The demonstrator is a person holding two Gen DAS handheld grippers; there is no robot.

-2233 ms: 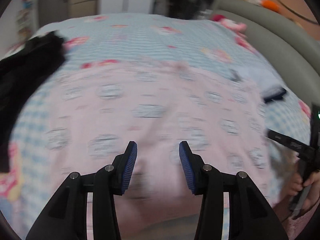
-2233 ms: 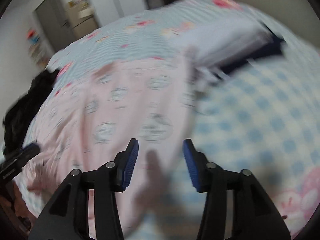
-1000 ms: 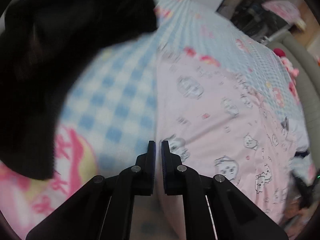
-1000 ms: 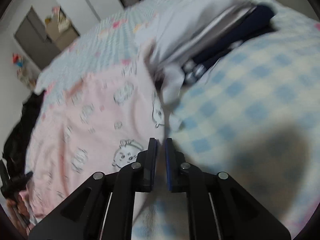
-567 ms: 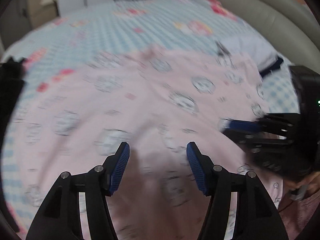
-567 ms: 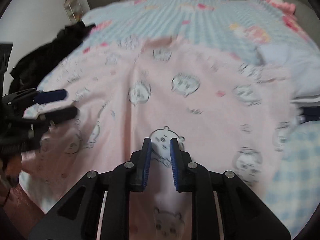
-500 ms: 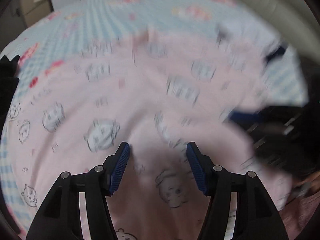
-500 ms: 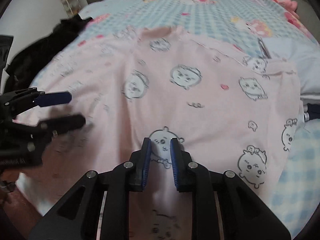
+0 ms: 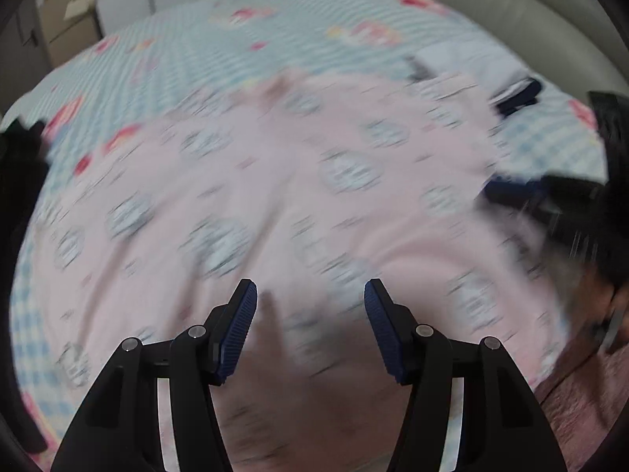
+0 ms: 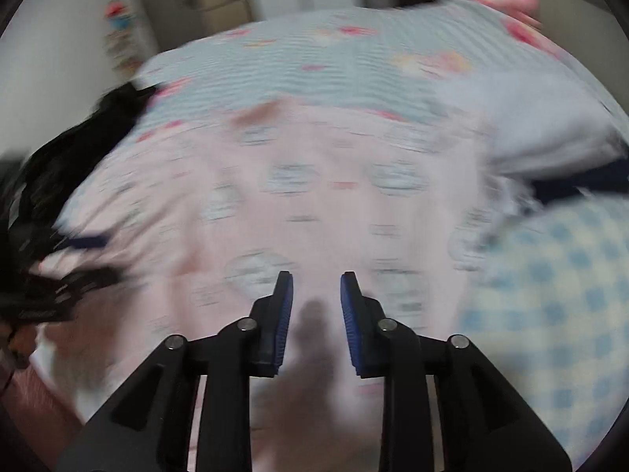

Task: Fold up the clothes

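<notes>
A pink garment printed with small cartoon faces (image 9: 283,196) lies spread flat over the bed, blurred by motion in both views (image 10: 322,196). My left gripper (image 9: 310,314) hovers open over its near edge with nothing between the fingers. My right gripper (image 10: 316,306) is open too, with a narrower gap, above the near edge of the same garment. The right gripper also shows as a dark blur at the right of the left wrist view (image 9: 550,204). The left one shows blurred at the left of the right wrist view (image 10: 74,259).
The bed has a blue checked cover (image 9: 204,51) with pink prints. A black garment (image 10: 78,145) lies at the left. A folded pale pile with a dark blue piece (image 10: 550,133) lies at the right. A grey padded headboard (image 9: 511,19) curves along the far right.
The right gripper, shut on the pink garment half a second ago, now stands open. The left gripper stays open and both views have swung, with heavy blur.
</notes>
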